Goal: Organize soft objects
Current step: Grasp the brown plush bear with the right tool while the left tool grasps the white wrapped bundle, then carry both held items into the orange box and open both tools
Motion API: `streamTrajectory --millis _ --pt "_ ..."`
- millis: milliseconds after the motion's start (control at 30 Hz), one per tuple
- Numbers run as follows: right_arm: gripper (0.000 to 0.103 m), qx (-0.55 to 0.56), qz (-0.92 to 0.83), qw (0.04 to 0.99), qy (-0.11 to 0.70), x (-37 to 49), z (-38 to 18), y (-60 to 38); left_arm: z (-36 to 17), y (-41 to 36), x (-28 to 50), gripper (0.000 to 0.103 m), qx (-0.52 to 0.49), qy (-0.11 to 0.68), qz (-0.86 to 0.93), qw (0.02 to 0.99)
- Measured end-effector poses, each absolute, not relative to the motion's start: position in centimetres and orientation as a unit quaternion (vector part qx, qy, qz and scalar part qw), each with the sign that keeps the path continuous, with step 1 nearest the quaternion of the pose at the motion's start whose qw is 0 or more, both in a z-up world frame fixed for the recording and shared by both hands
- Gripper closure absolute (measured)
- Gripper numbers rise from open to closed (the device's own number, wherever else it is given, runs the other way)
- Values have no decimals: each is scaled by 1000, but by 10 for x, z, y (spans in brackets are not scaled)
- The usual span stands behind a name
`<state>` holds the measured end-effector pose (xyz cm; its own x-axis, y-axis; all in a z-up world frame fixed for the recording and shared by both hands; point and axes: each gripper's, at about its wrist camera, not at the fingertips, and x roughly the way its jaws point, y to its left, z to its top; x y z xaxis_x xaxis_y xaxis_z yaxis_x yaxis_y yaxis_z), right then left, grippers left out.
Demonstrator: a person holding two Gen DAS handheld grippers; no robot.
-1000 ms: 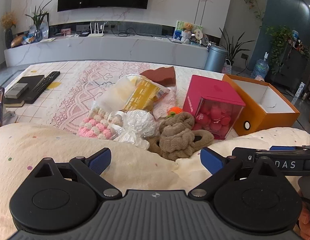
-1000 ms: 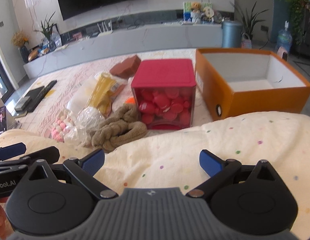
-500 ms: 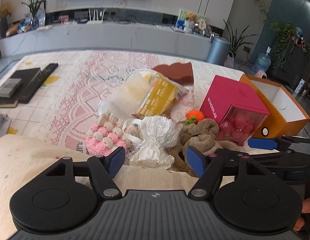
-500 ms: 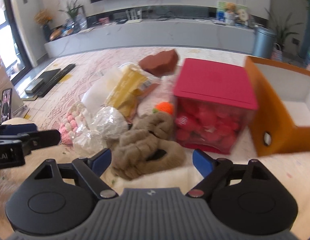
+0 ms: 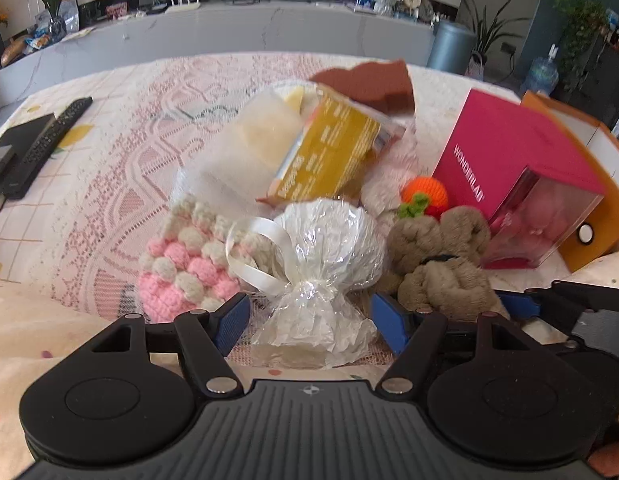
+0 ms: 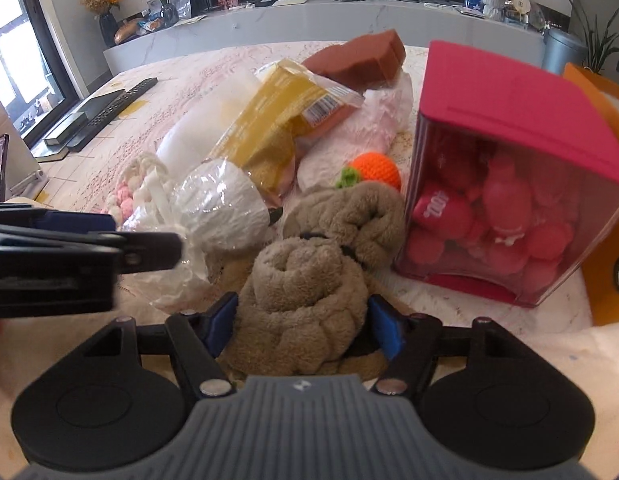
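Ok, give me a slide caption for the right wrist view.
Right gripper closing around a brown plush toy, beside a cellophane bundle and pink box.

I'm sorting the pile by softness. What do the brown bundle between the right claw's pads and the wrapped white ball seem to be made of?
The brown bundle looks like plush, fleecy fabric: matte, nubby pile rolled into thick folds. The wrapped white ball sits in thin clear film, probably cellophane: glossy, crinkled, gathered at the neck beside a satin-looking white ribbon. What is inside cannot be told.
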<state>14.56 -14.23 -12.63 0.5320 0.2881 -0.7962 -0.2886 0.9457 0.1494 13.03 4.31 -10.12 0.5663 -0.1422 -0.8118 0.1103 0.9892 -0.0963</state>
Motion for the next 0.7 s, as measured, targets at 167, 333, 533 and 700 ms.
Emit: streamTrajectory --millis 167,333,533,700 --pt "37 -7 163 879 449 143 -131 -140 -109 40 135 23 -11 478 -64 876" --pt "40 -18 162 884 438 139 -132 -138 -113 39 137 41 -16 487 -61 871" --pt "51 -32 164 892 420 133 -130 -136 -108 33 127 53 2 467 -57 882" --pt "54 -11 168 897 409 125 -111 -145 -94 37 112 54 -9 443 -58 895"
